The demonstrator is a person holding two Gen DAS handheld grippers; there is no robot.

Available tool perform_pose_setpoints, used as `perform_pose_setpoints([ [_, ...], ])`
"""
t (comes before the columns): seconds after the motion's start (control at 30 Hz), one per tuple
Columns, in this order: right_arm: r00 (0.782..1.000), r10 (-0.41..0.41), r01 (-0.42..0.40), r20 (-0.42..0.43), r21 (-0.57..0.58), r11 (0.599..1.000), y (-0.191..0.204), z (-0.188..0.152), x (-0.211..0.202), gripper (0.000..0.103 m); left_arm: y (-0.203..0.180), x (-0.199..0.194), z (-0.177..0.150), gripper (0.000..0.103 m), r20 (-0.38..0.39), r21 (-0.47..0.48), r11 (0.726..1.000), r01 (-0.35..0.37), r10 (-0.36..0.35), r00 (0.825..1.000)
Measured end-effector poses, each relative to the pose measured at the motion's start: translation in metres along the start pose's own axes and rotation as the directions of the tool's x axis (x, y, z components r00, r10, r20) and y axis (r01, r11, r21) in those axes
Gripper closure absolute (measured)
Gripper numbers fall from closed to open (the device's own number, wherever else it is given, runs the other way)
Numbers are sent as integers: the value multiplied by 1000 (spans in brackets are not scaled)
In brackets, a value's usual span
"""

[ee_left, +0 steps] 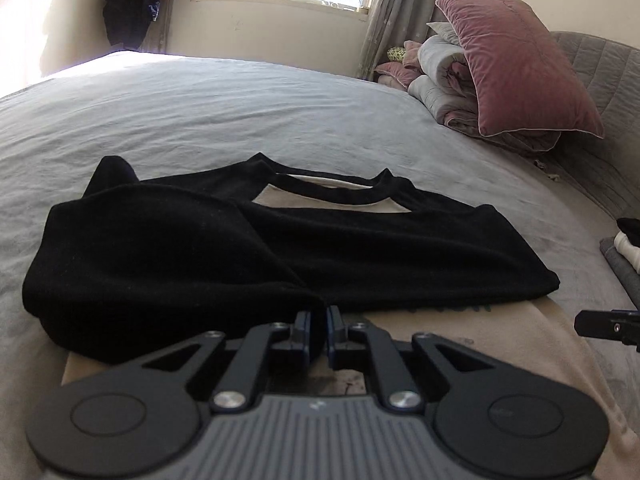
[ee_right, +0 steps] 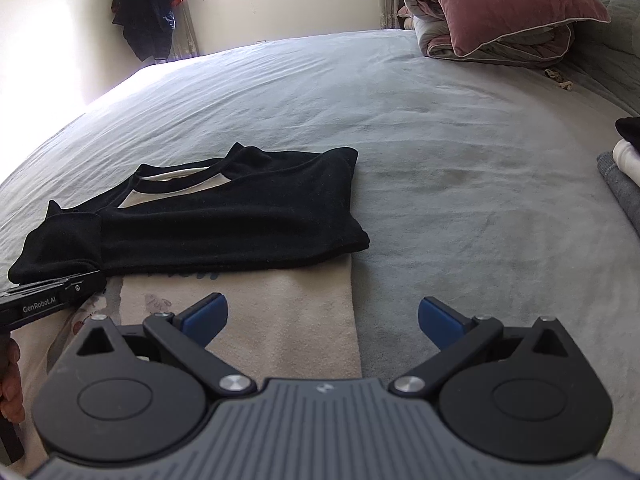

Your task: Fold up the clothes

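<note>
A beige shirt [ee_right: 280,320] with black sleeves and collar lies flat on the grey bed sheet [ee_right: 460,184], its black sleeves [ee_left: 160,248] folded across the chest. My left gripper [ee_left: 319,314] is shut on the cuff end of the black sleeve, low over the shirt's beige body [ee_left: 500,340]. In the right wrist view the left gripper [ee_right: 94,280] comes in from the left edge, a hand [ee_right: 10,392] behind it. My right gripper [ee_right: 322,320] hangs open over the beige body near the shirt's right edge, nothing between its blue pads [ee_right: 208,316].
A pink pillow [ee_left: 520,68] leans on a rolled quilt [ee_left: 444,80] by the padded headboard [ee_left: 600,120] at the far right. A small stack of folded clothes [ee_right: 624,176] sits at the right edge. Dark clothes [ee_right: 152,8] hang in the far corner beside the window.
</note>
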State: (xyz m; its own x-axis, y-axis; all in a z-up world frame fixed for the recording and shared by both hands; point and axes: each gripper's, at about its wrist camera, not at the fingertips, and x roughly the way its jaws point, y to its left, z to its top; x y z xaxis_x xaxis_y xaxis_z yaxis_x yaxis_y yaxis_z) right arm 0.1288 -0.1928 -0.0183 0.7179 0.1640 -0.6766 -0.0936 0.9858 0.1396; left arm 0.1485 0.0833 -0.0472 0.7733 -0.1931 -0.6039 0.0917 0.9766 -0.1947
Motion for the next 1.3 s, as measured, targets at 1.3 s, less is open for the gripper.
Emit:
perform_pose_setpoints([
  [1.3, 954, 296, -224, 41, -556, 800, 251, -2, 23, 25, 170, -101, 24, 56, -99, -449, 879, -161, 130, 987],
])
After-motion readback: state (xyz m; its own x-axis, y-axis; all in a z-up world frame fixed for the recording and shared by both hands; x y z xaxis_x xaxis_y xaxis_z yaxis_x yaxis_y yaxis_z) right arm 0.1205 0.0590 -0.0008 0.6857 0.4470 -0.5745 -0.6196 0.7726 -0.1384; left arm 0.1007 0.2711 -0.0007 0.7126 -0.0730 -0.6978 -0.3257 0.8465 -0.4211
